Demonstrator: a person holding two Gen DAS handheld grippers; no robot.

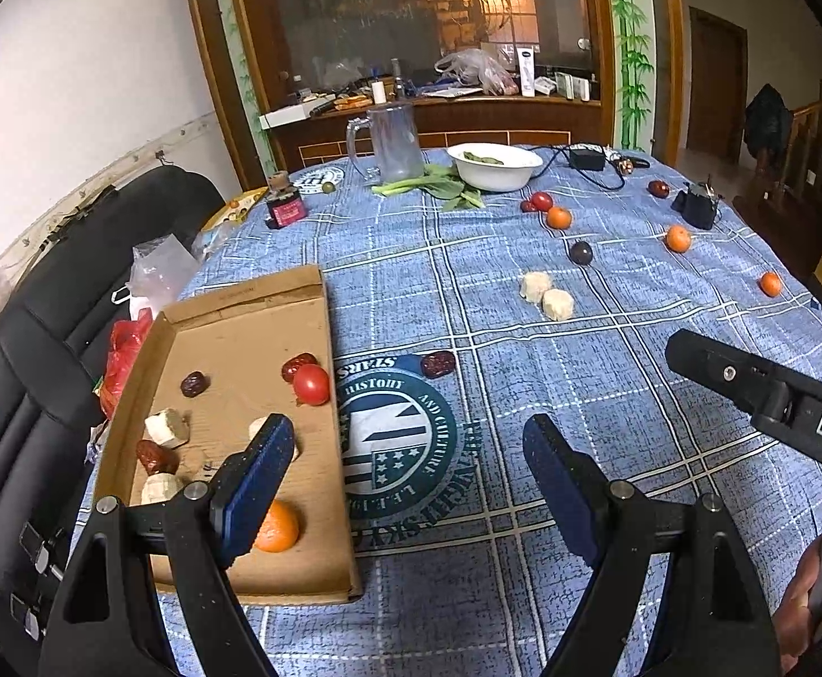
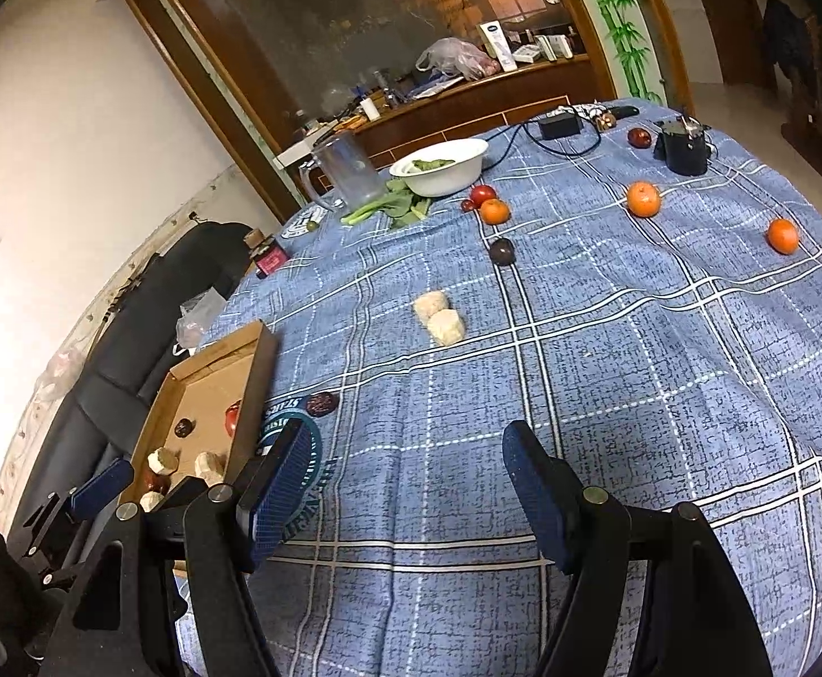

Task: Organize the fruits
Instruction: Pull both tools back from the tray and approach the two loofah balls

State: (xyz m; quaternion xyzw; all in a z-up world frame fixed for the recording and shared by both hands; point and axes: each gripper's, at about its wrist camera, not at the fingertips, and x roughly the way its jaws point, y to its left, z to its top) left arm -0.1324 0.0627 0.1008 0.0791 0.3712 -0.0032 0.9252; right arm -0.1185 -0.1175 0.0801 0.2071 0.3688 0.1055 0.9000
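A shallow cardboard tray [image 1: 253, 293] [image 2: 267, 361] lies at the table's left edge. It holds a tomato [image 1: 311, 385], red dates, pale peeled chunks and an orange [image 1: 278, 527]. My left gripper [image 1: 405, 445] is open and empty, its left finger over the tray. My right gripper [image 2: 405, 451] is open and empty above the blue cloth. Loose on the cloth lie a red date [image 1: 438, 364] [image 2: 321, 403], two pale chunks [image 1: 546, 294] [image 2: 440, 317], a dark plum [image 1: 580, 253] [image 2: 502, 251], oranges [image 2: 643, 198] and a tomato [image 2: 483, 194].
A white bowl [image 1: 495, 166] [image 2: 439, 169] with greens, a clear jug [image 1: 391, 141] [image 2: 348, 169], leafy stalks, a small red jar [image 1: 285, 209], a black charger with cable [image 2: 562, 125] and a black cup [image 2: 684, 149] stand at the back. A black chair [image 1: 44, 366] is to the left.
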